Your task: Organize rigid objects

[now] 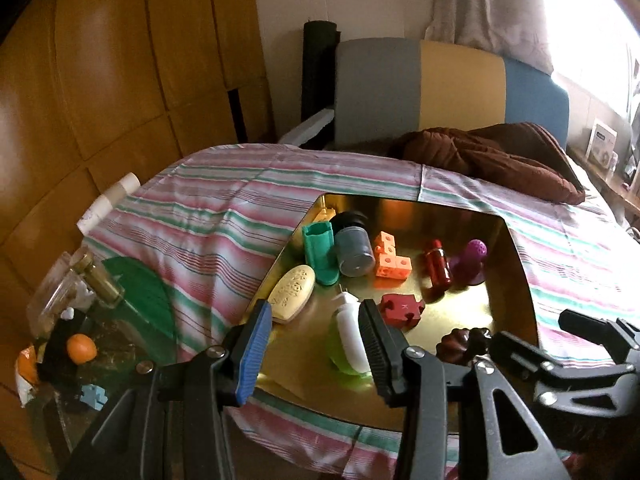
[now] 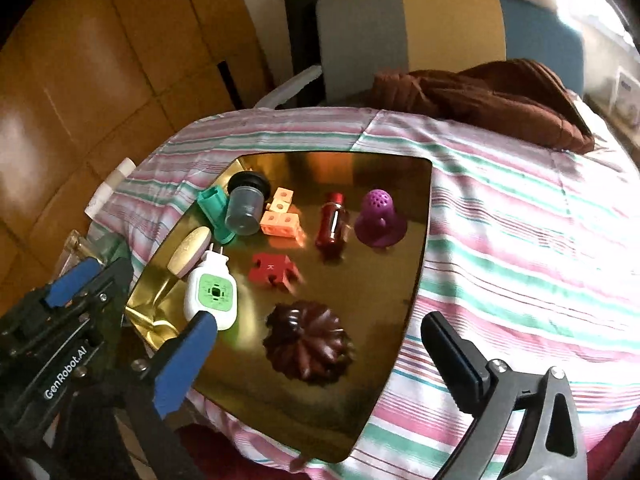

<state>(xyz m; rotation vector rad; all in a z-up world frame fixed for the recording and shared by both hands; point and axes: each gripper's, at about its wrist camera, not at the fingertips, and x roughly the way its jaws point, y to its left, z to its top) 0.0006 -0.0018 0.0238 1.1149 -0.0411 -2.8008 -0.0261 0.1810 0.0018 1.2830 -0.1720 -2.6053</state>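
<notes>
Together, the rigid objects lay on a gold tray (image 2: pixel 416 216) on the striped bedcover (image 2: pixel 520 240): a dark fluted mould (image 2: pixel 308 346) nearest, a red puzzle piece (image 2: pixel 272 272), an orange block cluster (image 2: pixel 280 218), a red bottle (image 2: pixel 332 220) and a purple perforated dome (image 2: pixel 380 220). The right tool (image 2: pixel 324 340) stood spread wide and empty above the mould. The left tool (image 1: pixel 316 340) stood part open around a white-and-green plug-in device (image 1: pixel 352 340), though I could not tell whether its pads pressed it.

Black plastic left gripper (image 1: pixel 314 344), right gripper (image 2: pixel 320 344): blue-padded jaws, silver screws, white "GenRobot.AI" lettering.
</notes>
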